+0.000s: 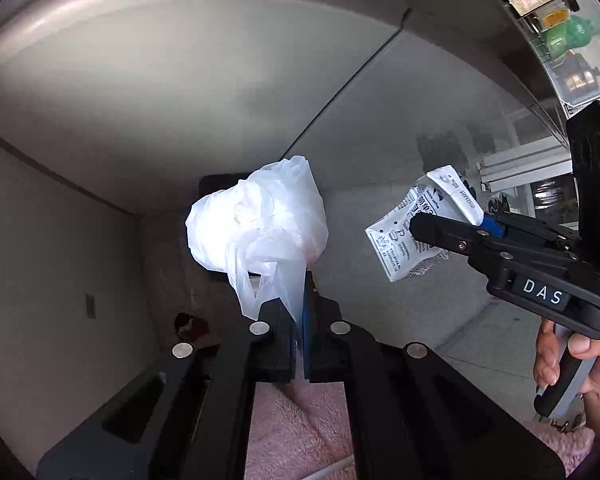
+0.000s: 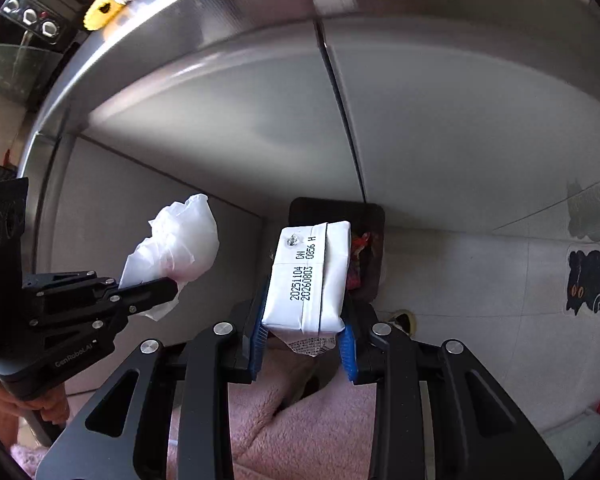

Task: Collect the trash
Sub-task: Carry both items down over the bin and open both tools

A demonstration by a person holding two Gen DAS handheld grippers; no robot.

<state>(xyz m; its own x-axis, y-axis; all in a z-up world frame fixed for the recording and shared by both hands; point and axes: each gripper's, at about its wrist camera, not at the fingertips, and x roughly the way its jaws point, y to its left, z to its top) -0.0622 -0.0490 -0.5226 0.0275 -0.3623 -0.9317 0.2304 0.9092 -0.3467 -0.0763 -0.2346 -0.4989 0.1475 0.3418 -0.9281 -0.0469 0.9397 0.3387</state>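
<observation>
Two pieces of trash carried toward a bin. The left tongs [image 1: 300, 320] are pressed together on a fold of a crumpled white plastic bag [image 1: 260, 220], which bunches up beyond the tips. The right tongs [image 2: 304, 340] are clamped on a small white drink carton [image 2: 308, 276], their blue pads [image 2: 260, 336] bearing on its two sides; the printed date face of the carton looks toward the camera. Both tools point steeply down along a steel cabinet front [image 2: 260, 120] toward the tiled floor [image 2: 480, 300]. There a dark bin [image 2: 374, 216] stands against the cabinet, with red wrappers [image 2: 358, 246] visible inside; in the right wrist view it lies directly beyond the carton. The step in hand appears to be the carry to the bin, with both items gripped and neither yet released. The next move likely calls for bringing each item over the bin's mouth, then parting the tongs; the light bag may cling to the pads or drift aside.
</observation>
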